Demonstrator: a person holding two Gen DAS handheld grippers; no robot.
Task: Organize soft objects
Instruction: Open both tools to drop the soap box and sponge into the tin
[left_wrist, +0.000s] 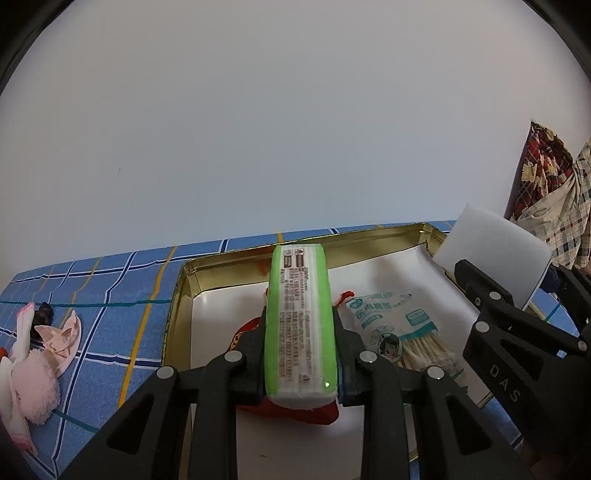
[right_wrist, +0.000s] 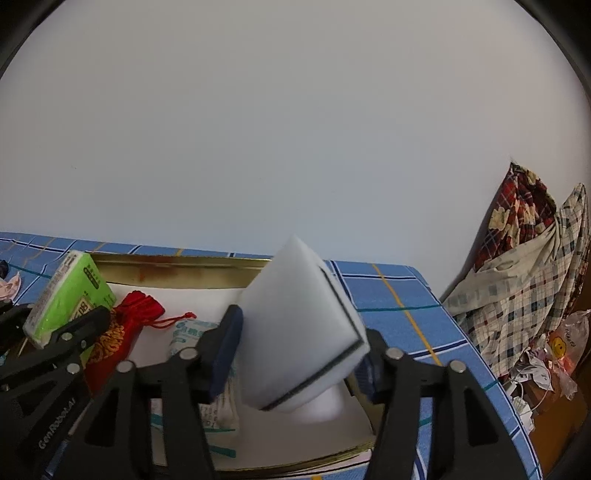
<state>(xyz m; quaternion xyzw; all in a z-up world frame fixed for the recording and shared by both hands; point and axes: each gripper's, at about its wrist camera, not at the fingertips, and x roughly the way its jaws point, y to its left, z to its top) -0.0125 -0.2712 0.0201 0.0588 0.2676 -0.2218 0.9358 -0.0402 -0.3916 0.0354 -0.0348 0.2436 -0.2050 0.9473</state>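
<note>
My left gripper (left_wrist: 300, 314) is shut on a green and white tissue pack (left_wrist: 299, 302), which it holds on edge above a gold tin tray (left_wrist: 177, 302) lined with white paper. A red drawstring pouch (right_wrist: 125, 317) lies in the tray under the pack, beside a packet of cotton swabs (left_wrist: 402, 332). My right gripper (right_wrist: 303, 328) holds a white sponge block (right_wrist: 299, 317), tilted, over the tray's right side. Both pads touch the sponge. In the right wrist view the tissue pack (right_wrist: 70, 291) sits at the left.
The tray rests on a blue checked tablecloth (left_wrist: 110, 288). A pink plush toy (left_wrist: 33, 391) and a pink fabric piece (left_wrist: 62, 336) lie left of the tray. Plaid bedding (right_wrist: 517, 295) and plastic bags (right_wrist: 561, 347) are piled beyond the table's right edge. A plain white wall stands behind.
</note>
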